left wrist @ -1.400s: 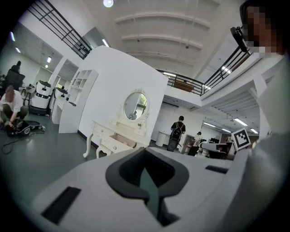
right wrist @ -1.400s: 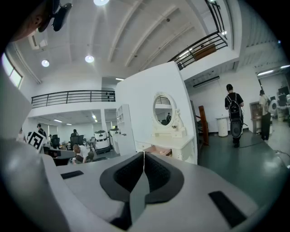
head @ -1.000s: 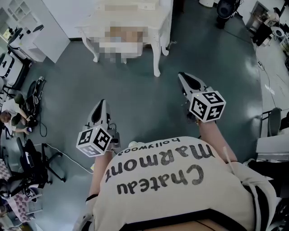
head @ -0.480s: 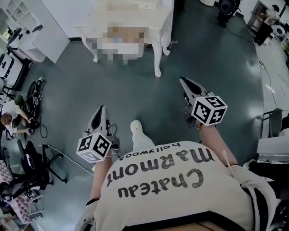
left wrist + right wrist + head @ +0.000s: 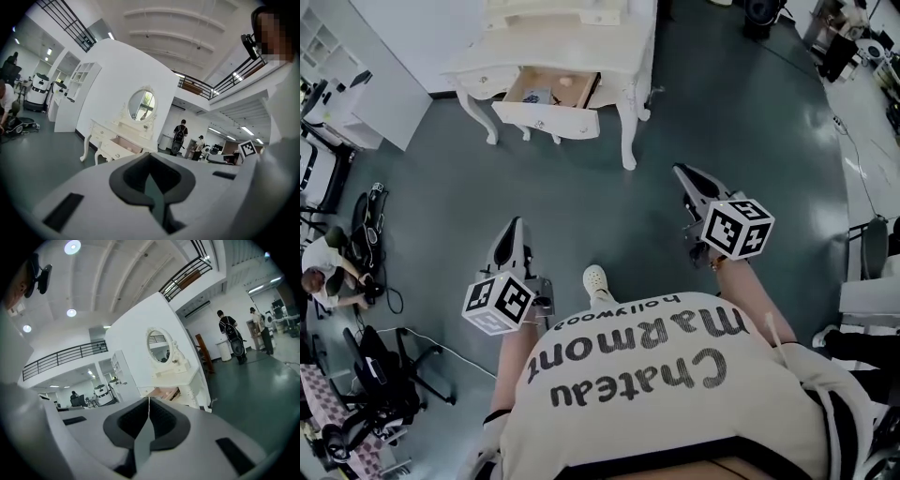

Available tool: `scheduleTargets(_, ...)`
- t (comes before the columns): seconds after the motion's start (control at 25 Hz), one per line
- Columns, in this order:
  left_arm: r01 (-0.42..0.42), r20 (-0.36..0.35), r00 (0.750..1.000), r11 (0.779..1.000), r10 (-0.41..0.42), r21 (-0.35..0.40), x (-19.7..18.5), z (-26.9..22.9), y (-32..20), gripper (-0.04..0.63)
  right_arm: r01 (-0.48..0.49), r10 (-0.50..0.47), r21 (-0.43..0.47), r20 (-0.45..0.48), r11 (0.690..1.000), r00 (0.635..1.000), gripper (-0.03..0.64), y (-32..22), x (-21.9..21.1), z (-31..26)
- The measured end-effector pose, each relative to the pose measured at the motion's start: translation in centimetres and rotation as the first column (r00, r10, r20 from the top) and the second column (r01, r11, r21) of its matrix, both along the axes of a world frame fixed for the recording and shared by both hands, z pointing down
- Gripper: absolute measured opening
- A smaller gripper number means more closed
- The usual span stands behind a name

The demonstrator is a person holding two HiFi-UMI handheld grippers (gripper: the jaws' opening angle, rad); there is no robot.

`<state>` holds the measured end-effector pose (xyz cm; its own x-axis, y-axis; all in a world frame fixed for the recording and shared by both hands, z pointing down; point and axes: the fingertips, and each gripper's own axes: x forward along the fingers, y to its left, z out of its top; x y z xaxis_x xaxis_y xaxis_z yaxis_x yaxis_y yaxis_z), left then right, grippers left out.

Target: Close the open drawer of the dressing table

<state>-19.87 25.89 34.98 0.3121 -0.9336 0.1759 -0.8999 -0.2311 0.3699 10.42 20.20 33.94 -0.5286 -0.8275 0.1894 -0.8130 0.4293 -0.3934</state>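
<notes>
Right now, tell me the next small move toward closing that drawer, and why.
Probably step closer to the cream carved dressing table: its pulled-out wooden drawer stands open across the floor, well beyond the shut, empty left tool and right tool.

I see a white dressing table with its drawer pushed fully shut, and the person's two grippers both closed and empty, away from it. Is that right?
Not quite. The head view shows the drawer pulled out of the dressing table, open. The rest holds: the left gripper and the right gripper are both closed, empty and apart from the table.
</notes>
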Motion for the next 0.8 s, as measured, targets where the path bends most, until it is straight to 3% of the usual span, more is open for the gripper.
scheduleTargets(0.48, -0.062, -0.032, 0.998, 0.998, 0.062, 0.005, -4.8, -1.7, -12.9, 0.008, -0.052, 0.052, 0.027, -0.006, 0.998, 0.999, 0.031, -10.3, -4.6, -2.1)
scheduleTargets(0.8, -0.114, -0.018, 0.993, 0.994, 0.114, 0.006, -7.5, -2.3, -17.9, 0.008, -0.121, 0.121, 0.053, 0.008, 0.991, 0.993, 0.031, -14.4, -6.4, -3.5)
